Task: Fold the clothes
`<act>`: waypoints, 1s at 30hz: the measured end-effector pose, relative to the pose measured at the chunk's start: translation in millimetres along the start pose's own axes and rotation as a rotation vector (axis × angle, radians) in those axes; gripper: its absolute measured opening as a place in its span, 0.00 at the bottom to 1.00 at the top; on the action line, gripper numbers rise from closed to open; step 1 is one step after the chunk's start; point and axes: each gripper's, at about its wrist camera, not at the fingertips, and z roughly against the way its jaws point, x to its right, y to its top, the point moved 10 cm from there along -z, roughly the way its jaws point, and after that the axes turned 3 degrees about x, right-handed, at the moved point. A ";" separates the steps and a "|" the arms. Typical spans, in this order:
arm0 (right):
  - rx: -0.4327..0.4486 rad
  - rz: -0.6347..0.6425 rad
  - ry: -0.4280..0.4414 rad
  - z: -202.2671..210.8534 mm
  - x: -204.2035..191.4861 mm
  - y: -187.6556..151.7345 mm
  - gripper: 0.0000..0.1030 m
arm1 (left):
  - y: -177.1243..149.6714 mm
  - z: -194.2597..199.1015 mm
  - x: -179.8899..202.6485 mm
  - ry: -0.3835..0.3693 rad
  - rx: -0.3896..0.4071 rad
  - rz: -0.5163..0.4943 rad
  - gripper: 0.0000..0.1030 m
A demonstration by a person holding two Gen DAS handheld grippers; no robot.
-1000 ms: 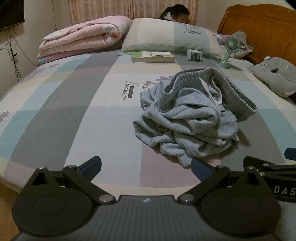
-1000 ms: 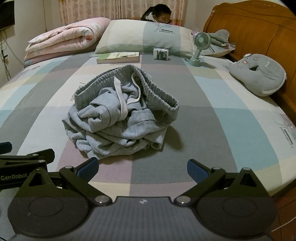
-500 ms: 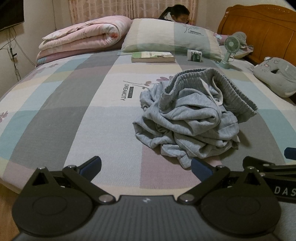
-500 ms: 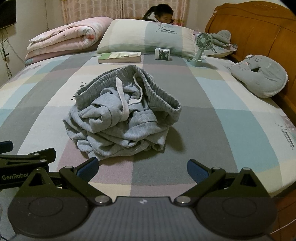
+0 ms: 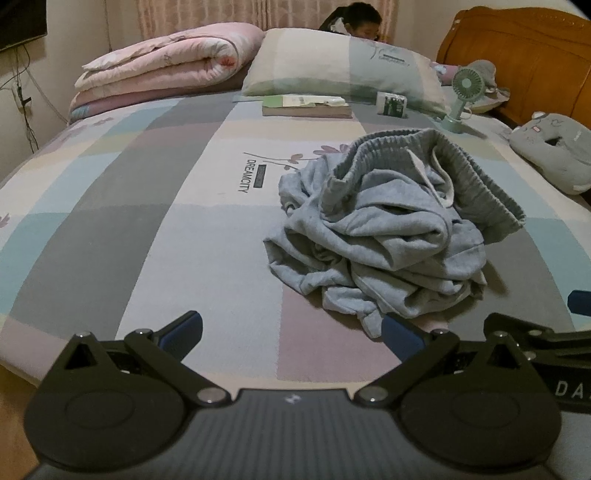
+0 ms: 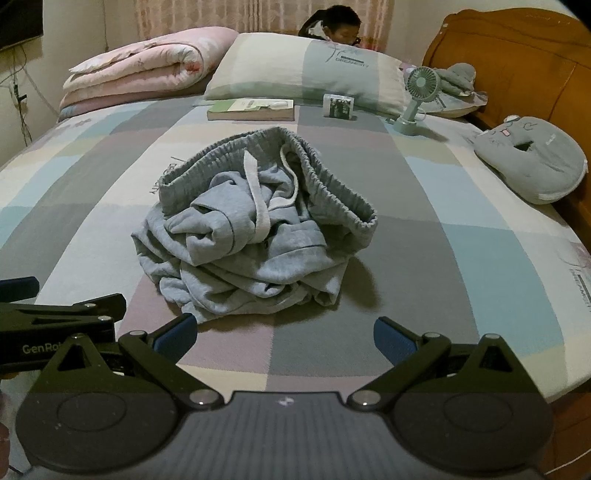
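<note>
- Grey sweatpants (image 5: 388, 236) lie in a crumpled heap on the bed (image 5: 147, 206), waistband up and drawstring loose over the folds; how the legs run inside the pile cannot be made out.
- The left hand-held gripper (image 5: 291, 330) is spread wide, empty, low over the near edge of the bed; its right finger tip overlaps the heap's near hem in the left wrist view, and whether it touches is unclear.
- The right hand-held gripper (image 6: 284, 330) is also spread, empty, just short of the heap.
- Each camera catches only a cut-off side of the other tool at the frame edge.
- Against the earlier frames both cameras sit slightly closer to the heap; the sweatpants lie unchanged.
- The bed has a pastel checked sheet. At its far side are a rolled pink quilt (image 5: 162, 70), a pillow (image 5: 343, 70), a book (image 5: 306, 105), a small box (image 5: 392, 104) and a green fan (image 5: 463, 96).
- A grey plush cushion (image 6: 532, 158) lies beside the wooden headboard (image 6: 517, 66).
- A person (image 6: 332, 27) is partly hidden behind the pillow.
</note>
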 end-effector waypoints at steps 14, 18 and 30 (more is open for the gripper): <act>-0.023 0.021 0.009 -12.4 -2.7 9.1 1.00 | 9.3 -12.3 -2.0 -0.009 0.004 0.006 0.99; -0.026 0.019 0.014 -13.1 -2.1 12.3 1.00 | 14.2 -13.2 -0.8 -0.016 0.007 -0.001 0.99; -0.032 0.002 0.011 -18.4 8.3 22.2 1.00 | 27.7 -14.7 1.9 -0.020 0.006 0.000 0.99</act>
